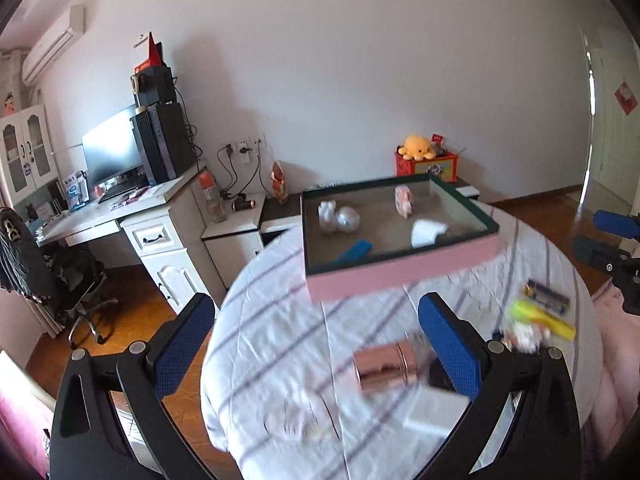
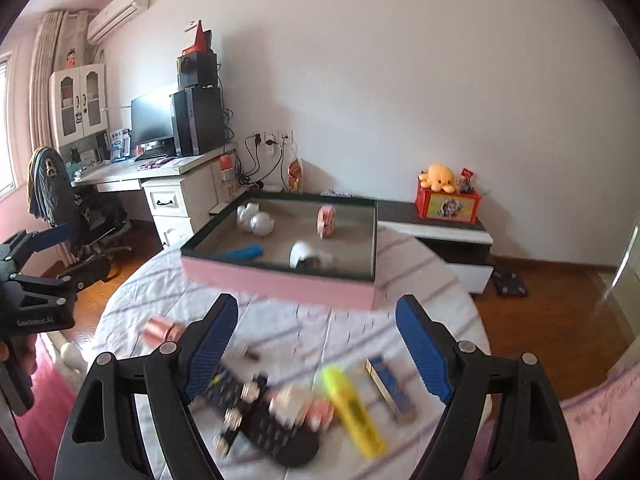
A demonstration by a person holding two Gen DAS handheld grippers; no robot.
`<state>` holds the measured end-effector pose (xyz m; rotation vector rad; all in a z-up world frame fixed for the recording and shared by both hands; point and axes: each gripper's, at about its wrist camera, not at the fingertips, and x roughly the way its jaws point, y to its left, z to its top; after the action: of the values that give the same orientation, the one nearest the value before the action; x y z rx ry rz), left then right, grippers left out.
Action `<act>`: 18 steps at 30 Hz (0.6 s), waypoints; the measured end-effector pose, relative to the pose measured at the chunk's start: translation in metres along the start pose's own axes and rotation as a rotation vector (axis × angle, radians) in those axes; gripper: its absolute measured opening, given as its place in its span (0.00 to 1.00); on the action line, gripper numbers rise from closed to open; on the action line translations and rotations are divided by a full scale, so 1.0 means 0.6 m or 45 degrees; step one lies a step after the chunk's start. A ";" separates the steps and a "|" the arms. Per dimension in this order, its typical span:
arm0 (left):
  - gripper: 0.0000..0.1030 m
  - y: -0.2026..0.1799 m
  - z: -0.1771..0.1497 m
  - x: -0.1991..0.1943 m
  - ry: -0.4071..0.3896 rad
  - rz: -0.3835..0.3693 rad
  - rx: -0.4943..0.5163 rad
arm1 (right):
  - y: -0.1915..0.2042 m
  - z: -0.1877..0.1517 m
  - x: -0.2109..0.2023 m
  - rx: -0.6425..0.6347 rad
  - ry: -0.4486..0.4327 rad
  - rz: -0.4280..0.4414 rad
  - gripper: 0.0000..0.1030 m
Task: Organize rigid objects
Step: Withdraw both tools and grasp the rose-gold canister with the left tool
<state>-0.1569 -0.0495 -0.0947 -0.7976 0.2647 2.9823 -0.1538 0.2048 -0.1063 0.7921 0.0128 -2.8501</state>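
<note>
- A lived-in room of a home, a bedroom or study, is shown.
- A wall air conditioner [image 2: 120, 10] is mounted near the ceiling, beside curtains [image 2: 44, 52].
- A white desk [image 2: 160, 168] is fitted with a monitor [image 2: 154, 120], a computer tower [image 2: 198, 120] and an office chair [image 2: 60, 196].
- A yellow plush octopus [image 2: 440, 178] is set on a red box [image 2: 448, 204] atop a low cabinet [image 2: 436, 226].
- Wooden flooring [image 2: 552, 300] is laid throughout.
</note>
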 end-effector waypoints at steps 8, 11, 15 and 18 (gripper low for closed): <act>1.00 -0.021 -0.046 0.009 0.084 -0.064 -0.041 | -0.013 -0.056 -0.003 0.067 0.083 0.008 0.80; 1.00 -0.029 -0.057 0.025 0.119 -0.073 -0.040 | -0.016 -0.065 0.005 0.082 0.096 0.007 0.80; 1.00 -0.039 -0.068 0.060 0.176 -0.058 -0.027 | -0.021 -0.076 0.023 0.091 0.127 -0.007 0.80; 1.00 -0.043 -0.076 0.092 0.228 -0.074 -0.031 | -0.029 -0.081 0.042 0.100 0.156 -0.008 0.80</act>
<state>-0.1800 -0.0323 -0.1649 -1.0577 0.2083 2.8680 -0.1531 0.2205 -0.1616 0.9831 -0.0812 -2.8185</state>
